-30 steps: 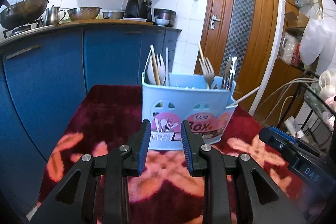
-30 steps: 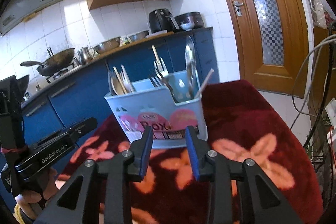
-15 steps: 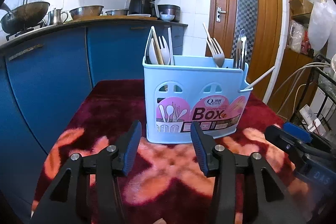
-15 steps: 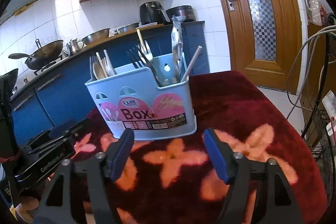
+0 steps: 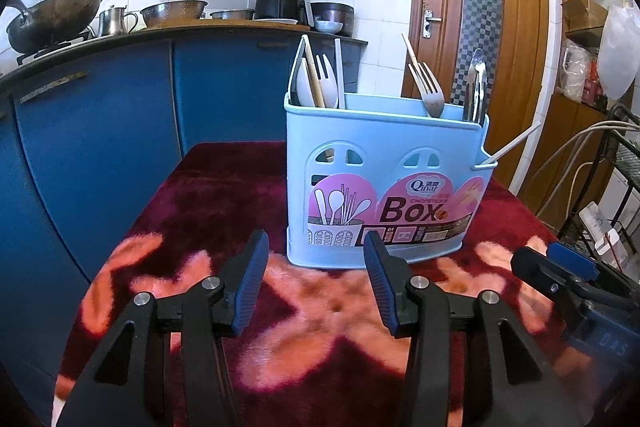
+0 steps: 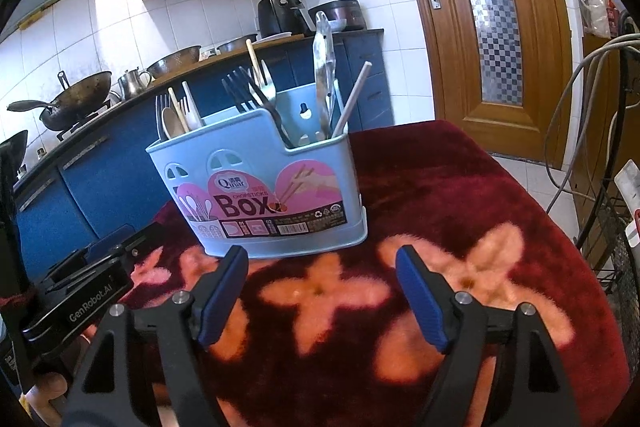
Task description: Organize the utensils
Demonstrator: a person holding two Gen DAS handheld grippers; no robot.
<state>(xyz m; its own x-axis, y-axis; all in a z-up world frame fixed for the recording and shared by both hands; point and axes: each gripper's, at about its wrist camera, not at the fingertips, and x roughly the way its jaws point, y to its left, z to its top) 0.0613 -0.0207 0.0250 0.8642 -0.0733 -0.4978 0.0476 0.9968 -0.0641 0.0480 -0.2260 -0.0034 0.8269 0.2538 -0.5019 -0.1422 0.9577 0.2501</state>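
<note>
A light blue utensil box (image 5: 384,187) with a pink "Box" label stands on a dark red flowered cloth (image 5: 224,195). It also shows in the right wrist view (image 6: 260,195). It holds forks (image 5: 430,93), a white spoon (image 5: 306,83), chopsticks (image 6: 354,99) and metal tongs (image 6: 324,67), all upright. My left gripper (image 5: 316,279) is open and empty just in front of the box. My right gripper (image 6: 320,291) is open wide and empty, also short of the box.
Blue kitchen cabinets (image 5: 100,115) with a wok (image 5: 56,19), bowls and an air fryer (image 5: 280,1) stand behind. A wooden door (image 5: 480,27) is at back right. A wire rack and cables (image 6: 600,187) stand right of the table.
Both grippers have opened wider and dropped lower, so the box now stands taller in both views. The box and utensils have not moved.
</note>
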